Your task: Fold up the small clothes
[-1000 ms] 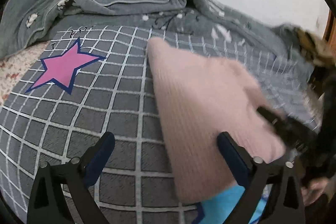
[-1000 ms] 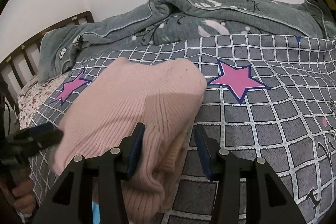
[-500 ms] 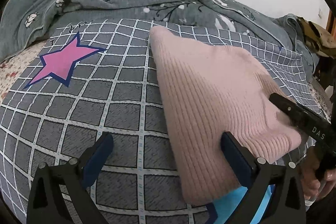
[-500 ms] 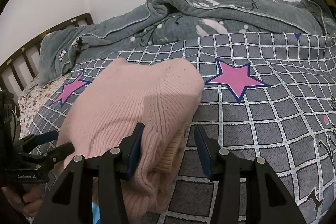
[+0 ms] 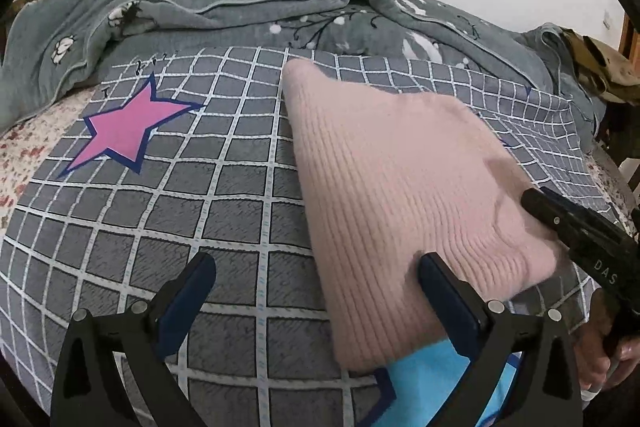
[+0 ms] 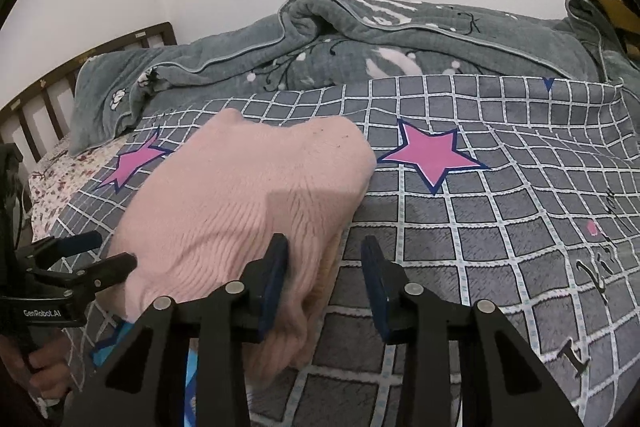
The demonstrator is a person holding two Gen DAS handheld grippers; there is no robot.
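Right wrist view: pink sweater [image 6: 240,203] lay folded; right gripper [image 6: 324,279] closing, sweater edge between jaws w/o pinch; left gripper [image 5: 316,291] gaped empty.

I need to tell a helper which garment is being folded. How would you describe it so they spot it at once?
On the bed, find the grey checked cover printed with pink stars. The pink ribbed knit sweater lies folded on it, between two stars. It is the only plain pink, ribbed piece there.
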